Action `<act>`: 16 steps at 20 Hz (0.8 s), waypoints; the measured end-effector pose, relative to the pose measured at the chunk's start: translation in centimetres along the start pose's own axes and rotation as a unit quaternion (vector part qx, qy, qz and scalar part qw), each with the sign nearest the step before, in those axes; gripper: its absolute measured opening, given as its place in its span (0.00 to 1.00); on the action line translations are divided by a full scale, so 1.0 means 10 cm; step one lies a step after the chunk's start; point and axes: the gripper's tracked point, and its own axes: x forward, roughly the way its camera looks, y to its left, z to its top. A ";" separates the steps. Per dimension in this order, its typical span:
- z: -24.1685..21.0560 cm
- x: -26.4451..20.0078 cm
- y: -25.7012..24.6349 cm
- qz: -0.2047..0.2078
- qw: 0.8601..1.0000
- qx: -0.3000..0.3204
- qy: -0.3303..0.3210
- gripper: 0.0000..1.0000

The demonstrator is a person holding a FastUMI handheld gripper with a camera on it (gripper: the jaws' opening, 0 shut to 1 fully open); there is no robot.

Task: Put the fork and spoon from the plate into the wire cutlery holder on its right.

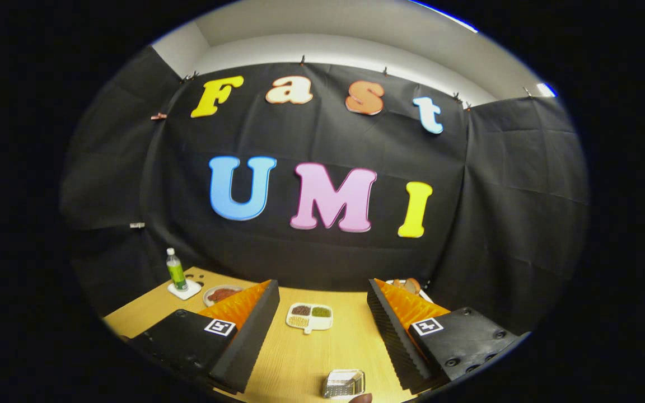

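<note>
since the gripper [322,330] is held level and its fingers stand wide apart with nothing between them, this looks like the very start of the job: the approach, before anything is picked up. the claw is released and empty.

on the wooden table [300,364], beyond the fingers and between them, sits a small white dish [309,317] split into compartments with dark, green and pale fillings. to the left, behind the left finger, a plate [220,294] holds something reddish, and further back a green bottle [176,270] stands on a white coaster. past the right finger there is something brownish [410,285], mostly hidden. close under the gripper, between the fingers, lies a small shiny metal thing [344,383]; whether it is part of the wire cutlery holder i cannot tell.

the fork and spoon cannot be made out, nor the plate they lie on; they are likely below the camera's line of sight. the next move, as i judge it, calls for tipping the gripper down toward the table to find the plate, then lowering the open fingers over one handle so that it sits squarely between them before they close.
</note>
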 end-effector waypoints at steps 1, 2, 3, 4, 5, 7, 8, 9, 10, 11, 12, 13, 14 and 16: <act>-0.07 0.00 0.18 0.029 0.999 0.019 0.025 0.98; -0.15 0.02 0.33 0.052 0.997 0.038 0.051 0.98; -0.26 0.02 0.48 0.074 0.993 0.056 0.078 0.98; -0.36 0.02 0.62 0.093 0.988 0.071 0.102 0.98; -0.45 0.02 0.75 0.104 0.984 0.078 0.122 0.99; -0.71 -0.02 0.96 0.128 0.975 0.069 0.167 0.98; -0.88 -0.03 1.08 0.143 0.969 0.055 0.196 0.99; -1.04 -0.03 1.20 0.156 0.961 0.042 0.223 0.99; -1.21 -0.07 1.31 0.170 0.952 0.035 0.251 0.99; -1.38 -0.08 1.42 0.181 0.943 0.034 0.279 0.99; -1.54 -0.10 1.52 0.190 0.932 0.036 0.307 0.99; -1.71 -0.11 1.61 0.197 0.922 0.033 0.333 0.99; -1.86 -0.11 1.69 0.201 0.912 0.028 0.355 0.99; -2.18 -0.11 1.88 0.207 0.895 0.019 0.394 0.98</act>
